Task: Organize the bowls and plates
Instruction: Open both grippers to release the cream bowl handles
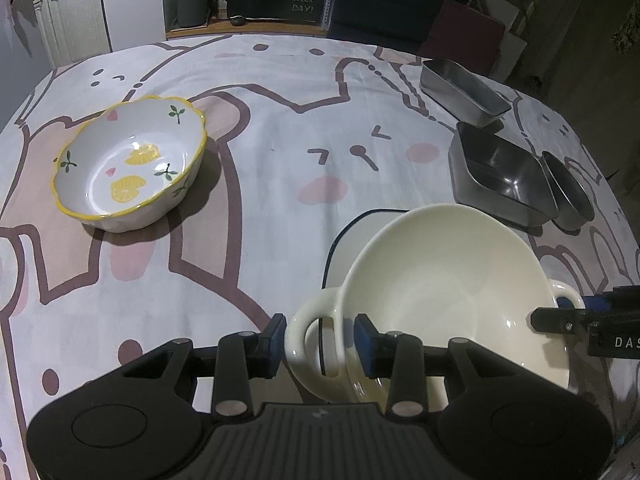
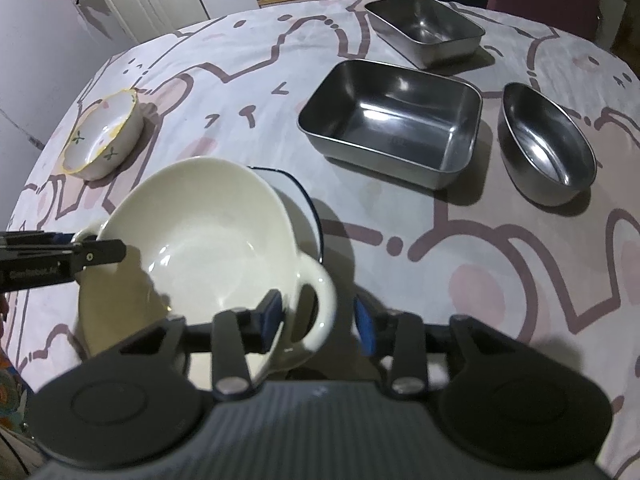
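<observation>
A cream two-handled bowl [image 1: 436, 292] sits tilted over a white plate with a dark blue rim [image 1: 352, 236]. My left gripper [image 1: 322, 340] straddles the bowl's near handle [image 1: 310, 334], with its blue pads on either side of the handle and small gaps showing. My right gripper [image 2: 320, 318] straddles the bowl's other handle [image 2: 316, 292] in the right wrist view, its pads apart. The bowl [image 2: 200, 236] and the plate [image 2: 304, 208] also show there. A lemon-patterned bowl [image 1: 128, 168] stands at the left.
Two rectangular steel trays [image 2: 392, 120] [image 2: 426, 28] and an oval steel bowl [image 2: 548, 144] stand at the right on the cartoon-print tablecloth [image 1: 260, 120]. A chair and cabinets lie beyond the table's far edge.
</observation>
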`<state>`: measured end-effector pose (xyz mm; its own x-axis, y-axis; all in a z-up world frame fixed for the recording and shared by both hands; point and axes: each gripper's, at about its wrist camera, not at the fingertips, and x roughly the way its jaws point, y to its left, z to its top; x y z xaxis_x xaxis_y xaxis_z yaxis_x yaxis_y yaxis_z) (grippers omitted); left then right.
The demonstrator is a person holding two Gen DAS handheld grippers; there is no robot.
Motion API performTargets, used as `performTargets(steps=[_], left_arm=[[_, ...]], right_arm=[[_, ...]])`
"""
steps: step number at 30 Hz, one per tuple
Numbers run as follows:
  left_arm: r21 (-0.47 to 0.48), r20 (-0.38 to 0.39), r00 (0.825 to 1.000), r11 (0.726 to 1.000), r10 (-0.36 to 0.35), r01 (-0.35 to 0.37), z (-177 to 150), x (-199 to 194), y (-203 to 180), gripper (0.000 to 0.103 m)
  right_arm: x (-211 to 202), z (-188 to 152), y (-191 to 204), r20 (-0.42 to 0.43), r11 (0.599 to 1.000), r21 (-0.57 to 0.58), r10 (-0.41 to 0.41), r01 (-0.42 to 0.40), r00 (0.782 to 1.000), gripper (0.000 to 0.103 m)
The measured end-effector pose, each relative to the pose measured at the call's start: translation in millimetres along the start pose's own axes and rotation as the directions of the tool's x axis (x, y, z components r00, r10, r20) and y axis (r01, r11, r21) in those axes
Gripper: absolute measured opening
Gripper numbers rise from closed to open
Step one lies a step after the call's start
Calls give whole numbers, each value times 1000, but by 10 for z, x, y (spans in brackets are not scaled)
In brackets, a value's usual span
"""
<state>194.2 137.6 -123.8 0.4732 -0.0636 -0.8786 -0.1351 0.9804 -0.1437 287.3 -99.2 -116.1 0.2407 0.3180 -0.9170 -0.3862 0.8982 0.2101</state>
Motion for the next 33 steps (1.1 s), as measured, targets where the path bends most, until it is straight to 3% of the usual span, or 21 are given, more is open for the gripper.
performTargets(steps=[3, 17, 21, 24, 30, 33], left_arm=[[1, 0, 1000, 1000, 3, -3, 2, 1, -2, 42], [24, 1, 999, 999, 35, -35, -6, 1, -24, 50], [34, -10, 998, 998, 58, -58, -17, 6, -23, 62], [56, -20, 998, 997, 62, -60, -41, 10, -42, 73], [70, 18, 999, 996, 51, -52, -50, -59, -79, 93], [81, 31, 999, 996, 35, -37, -45, -100, -112, 99]], right_arm=[[18, -4, -13, -7, 1000, 6, -21, 21, 1000, 60], [30, -14, -20, 2, 999, -12, -49, 49, 999, 73], [28, -29, -34, 23, 999, -13, -46, 47, 999, 75], [22, -30, -59, 24, 999, -2, -40, 40, 999, 89], [-38, -44, -78, 53, 1000, -5, -20, 21, 998, 102], [-51, -62, -74, 53, 1000, -11, -18, 19, 998, 102]])
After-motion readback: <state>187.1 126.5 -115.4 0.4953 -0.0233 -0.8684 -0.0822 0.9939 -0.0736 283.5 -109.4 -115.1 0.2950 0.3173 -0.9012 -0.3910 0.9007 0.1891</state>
